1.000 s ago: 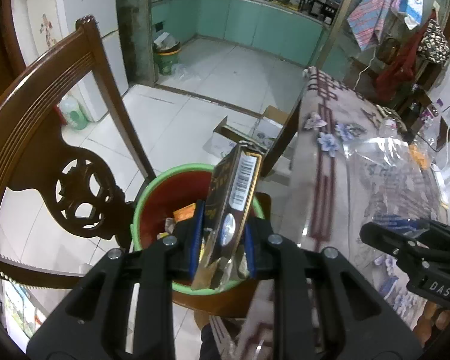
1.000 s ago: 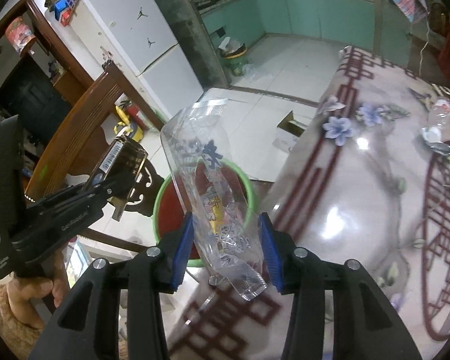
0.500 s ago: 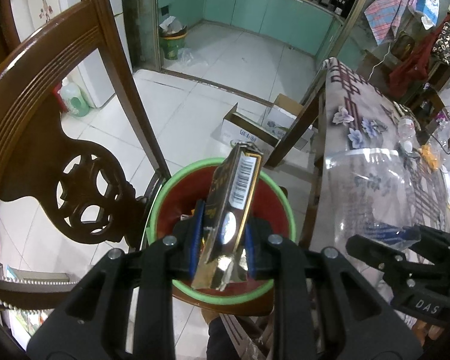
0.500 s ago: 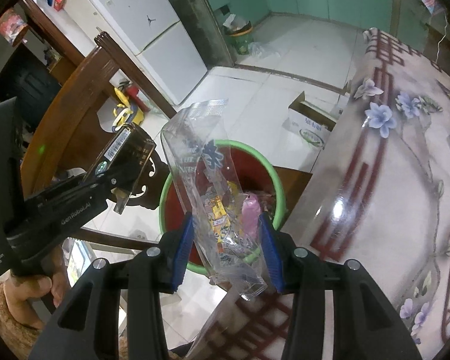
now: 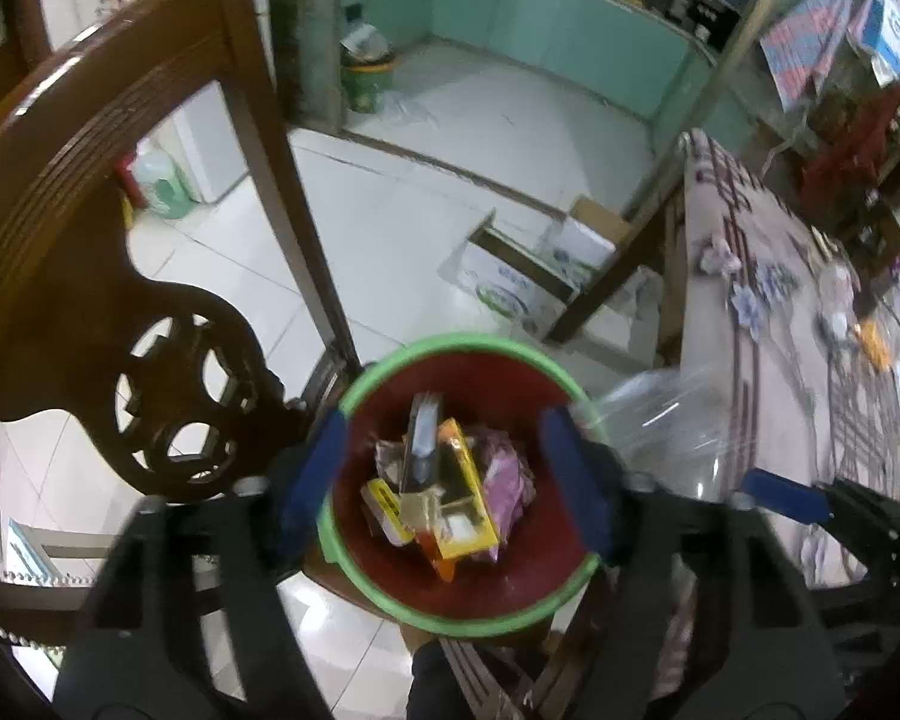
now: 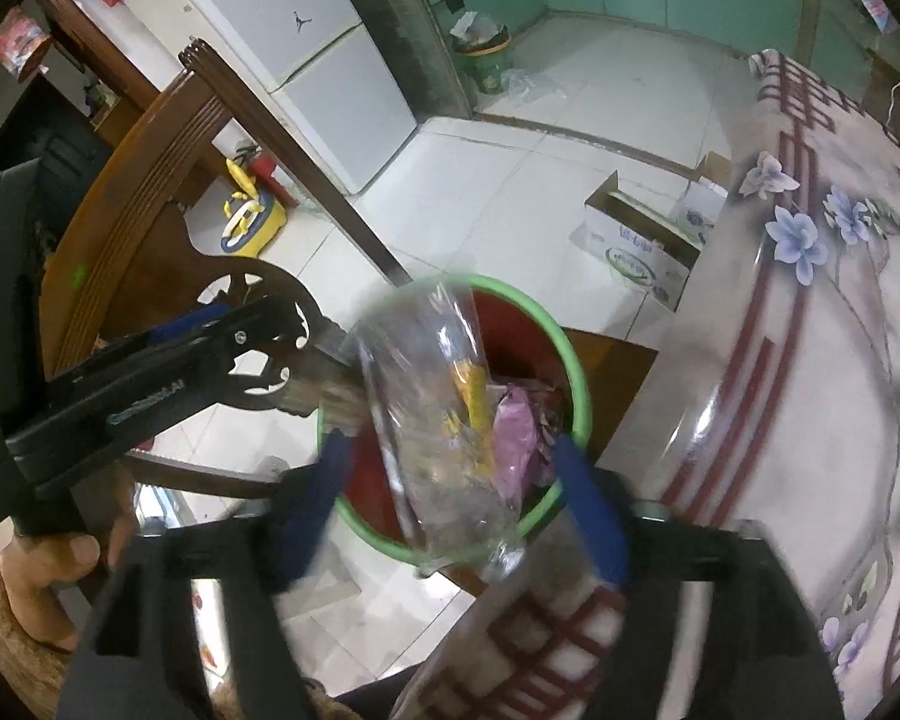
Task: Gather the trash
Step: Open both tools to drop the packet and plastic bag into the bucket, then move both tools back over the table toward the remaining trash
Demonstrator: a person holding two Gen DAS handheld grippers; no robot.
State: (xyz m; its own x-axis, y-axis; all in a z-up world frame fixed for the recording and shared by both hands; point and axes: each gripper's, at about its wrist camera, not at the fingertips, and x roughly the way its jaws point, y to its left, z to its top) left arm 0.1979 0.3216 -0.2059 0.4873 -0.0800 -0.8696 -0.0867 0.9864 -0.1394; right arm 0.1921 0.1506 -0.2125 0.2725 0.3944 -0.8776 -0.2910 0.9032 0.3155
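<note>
Your left gripper (image 5: 444, 468) fingers are spread wide, empty, over the green-rimmed bin (image 5: 390, 588); dark box (image 5: 421, 444) sits inside. Your right gripper (image 6: 471, 495) fingers are also apart; clear plastic wrapper (image 6: 432, 396) loose between them, over bin.

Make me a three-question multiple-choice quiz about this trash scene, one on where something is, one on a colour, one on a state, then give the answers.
1. Where does the bin stand?
A. on the tablecloth
B. on a chair seat beside the table
C. inside the cardboard box

2. What colour is the bin's rim?
A. green
B. blue
C. white

3. How is the left gripper?
A. shut on a box
B. shut on a bottle
C. open, holding nothing

Answers:
1 B: brown wood shows under the bin, next to the carved chair back and the table.
2 A: a green ring edges the red inside.
3 C: its blue pads stand wide apart over the bin, nothing between them.
</note>
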